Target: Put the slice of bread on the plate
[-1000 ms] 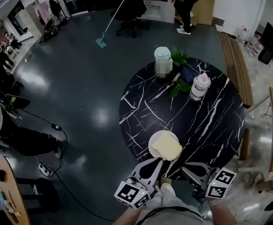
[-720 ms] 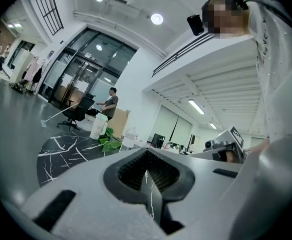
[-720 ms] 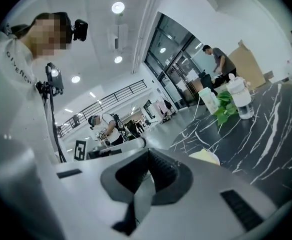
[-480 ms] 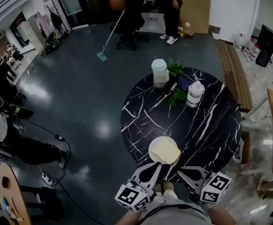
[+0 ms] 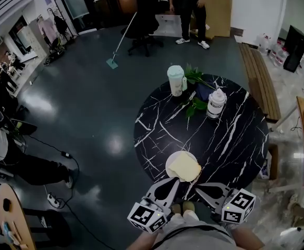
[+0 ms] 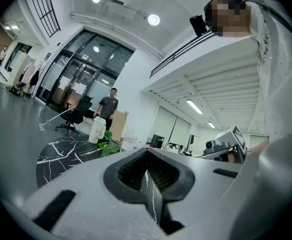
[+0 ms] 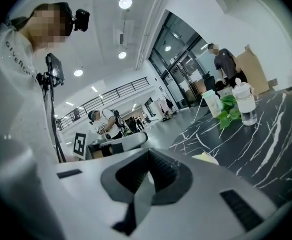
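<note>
A pale slice of bread (image 5: 183, 166) lies on a white plate (image 5: 170, 160) at the near edge of the round black marble table (image 5: 230, 139). Both grippers hang at the table's near rim, just short of the plate and holding nothing. My left gripper (image 5: 175, 182) is shut, its jaws meeting in the left gripper view (image 6: 150, 176). My right gripper (image 5: 197, 187) is shut too, its jaws closed together in the right gripper view (image 7: 147, 180). An edge of the bread (image 7: 206, 157) peeks over the right gripper's jaw.
On the table's far side stand a pale green jug (image 5: 175, 80), a clear lidded bottle (image 5: 214, 103) and green leaves (image 5: 196, 77). A person (image 5: 189, 4) stands beyond the table near an office chair and a mop. A wooden bench (image 5: 258, 72) runs along the right.
The head view has shifted a little, so the table and plate sit slightly lower and left. The person in the background has walked. Both grippers stay shut by the table's edge.
</note>
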`<state>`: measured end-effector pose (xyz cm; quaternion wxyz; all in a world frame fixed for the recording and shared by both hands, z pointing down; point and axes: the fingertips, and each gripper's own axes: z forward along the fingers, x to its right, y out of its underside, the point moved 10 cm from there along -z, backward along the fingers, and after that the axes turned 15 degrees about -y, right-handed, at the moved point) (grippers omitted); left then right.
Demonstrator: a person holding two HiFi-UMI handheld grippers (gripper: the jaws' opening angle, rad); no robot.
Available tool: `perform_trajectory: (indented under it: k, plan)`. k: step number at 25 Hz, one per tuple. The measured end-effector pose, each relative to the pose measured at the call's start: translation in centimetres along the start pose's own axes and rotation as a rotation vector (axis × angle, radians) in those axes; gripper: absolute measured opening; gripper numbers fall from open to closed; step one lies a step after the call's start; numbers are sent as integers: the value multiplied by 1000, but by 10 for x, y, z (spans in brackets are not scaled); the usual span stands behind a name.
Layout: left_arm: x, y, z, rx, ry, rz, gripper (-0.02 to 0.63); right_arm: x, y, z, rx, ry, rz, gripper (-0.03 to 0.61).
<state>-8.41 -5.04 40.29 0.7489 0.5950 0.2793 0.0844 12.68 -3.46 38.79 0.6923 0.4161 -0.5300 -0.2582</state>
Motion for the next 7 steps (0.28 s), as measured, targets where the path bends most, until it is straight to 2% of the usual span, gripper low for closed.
perform_trajectory:
  k: [7]
  plan:
    - [-5, -3, 3, -10, -16, -1, 6, 8, -1, -1, -6, 3, 27, 9]
